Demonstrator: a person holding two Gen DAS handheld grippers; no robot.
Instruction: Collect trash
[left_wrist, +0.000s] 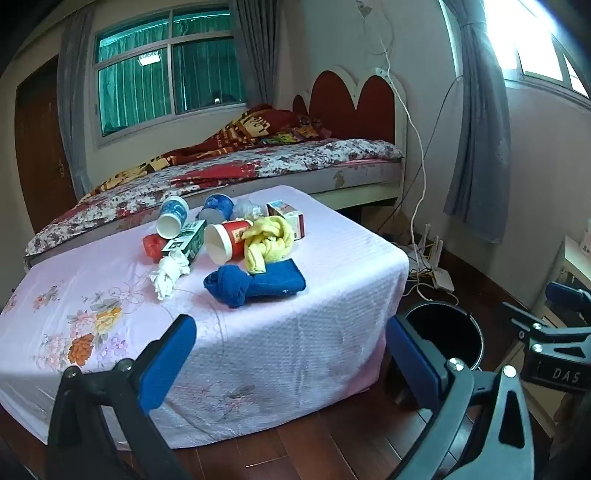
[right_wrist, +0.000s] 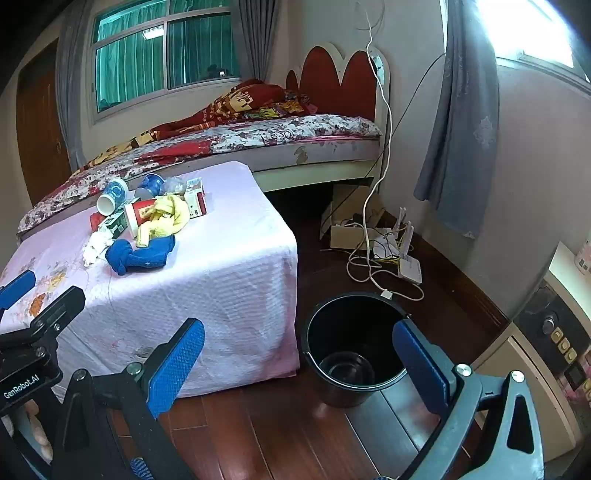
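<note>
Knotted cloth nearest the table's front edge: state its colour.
Dark blue knotted cloth, clearest in the left wrist view.

Left wrist view: the black bucket (left_wrist: 448, 332) at 4 o'clock is partly hidden behind the left gripper's (left_wrist: 291, 354) right finger; the table's (left_wrist: 295, 332) near-left corner is cut by the frame edge. The red item (left_wrist: 152, 246) behind the green box (left_wrist: 188, 240) is largely covered, identity unclear. Box print is too small to read. Right wrist view: the cabinet (right_wrist: 554, 347) at 3 o'clock is cropped.
</note>
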